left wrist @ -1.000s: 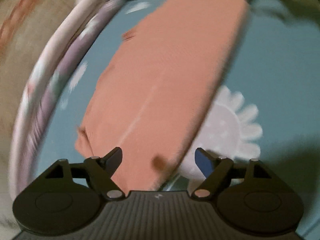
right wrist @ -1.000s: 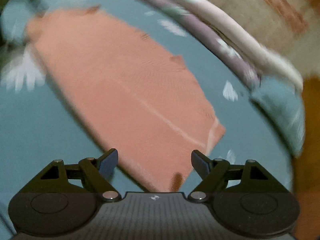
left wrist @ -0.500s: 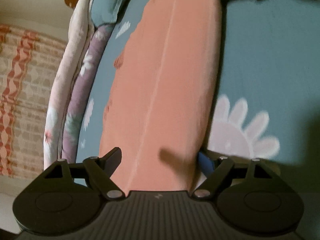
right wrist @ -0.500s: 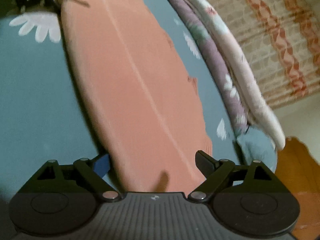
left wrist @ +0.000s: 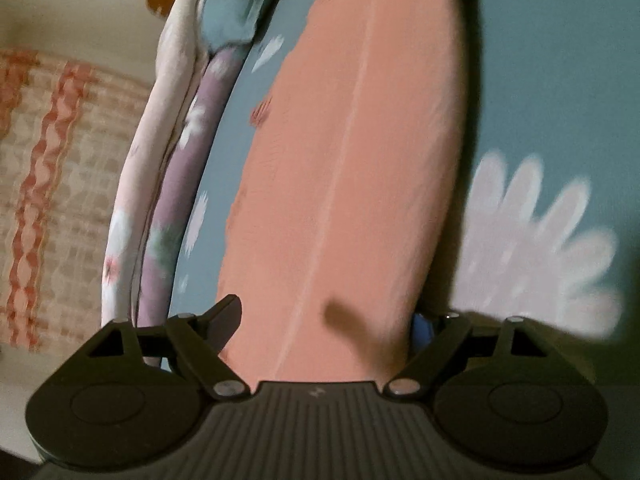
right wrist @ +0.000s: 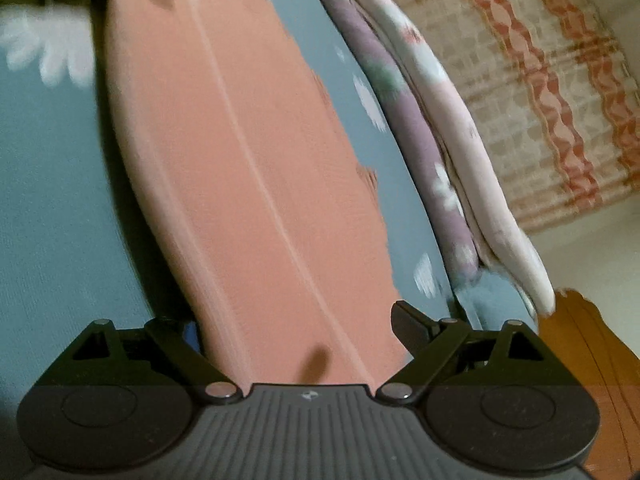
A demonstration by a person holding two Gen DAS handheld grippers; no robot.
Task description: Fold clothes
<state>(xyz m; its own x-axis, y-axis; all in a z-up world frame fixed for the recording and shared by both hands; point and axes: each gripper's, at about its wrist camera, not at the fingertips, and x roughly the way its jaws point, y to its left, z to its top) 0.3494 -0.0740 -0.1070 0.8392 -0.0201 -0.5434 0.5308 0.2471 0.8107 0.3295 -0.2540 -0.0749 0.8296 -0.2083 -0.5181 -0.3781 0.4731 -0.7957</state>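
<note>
A salmon-pink garment [left wrist: 352, 168] lies as a long folded strip on the teal bedsheet [left wrist: 552, 80], with a pale seam down its middle. My left gripper [left wrist: 326, 314] is open at one narrow end; the cloth's edge lies between its fingers and covers part of the right finger's blue pad [left wrist: 422, 328]. At the opposite end of the garment [right wrist: 248, 168], my right gripper [right wrist: 296, 320] is open in the same way, and the cloth hides most of its left fingertip [right wrist: 190, 330].
A rolled purple and white floral quilt [left wrist: 160, 184] [right wrist: 440, 152] runs along the bed's far side. A teal pillow [left wrist: 232, 12] and an orange wooden headboard [right wrist: 592, 360] are by it. A red-patterned curtain [right wrist: 540, 80] hangs beyond.
Both views have swung from looking down on the garment to looking low along its length. Each gripper has closed in on its end, so the cloth now lies between the open fingers.
</note>
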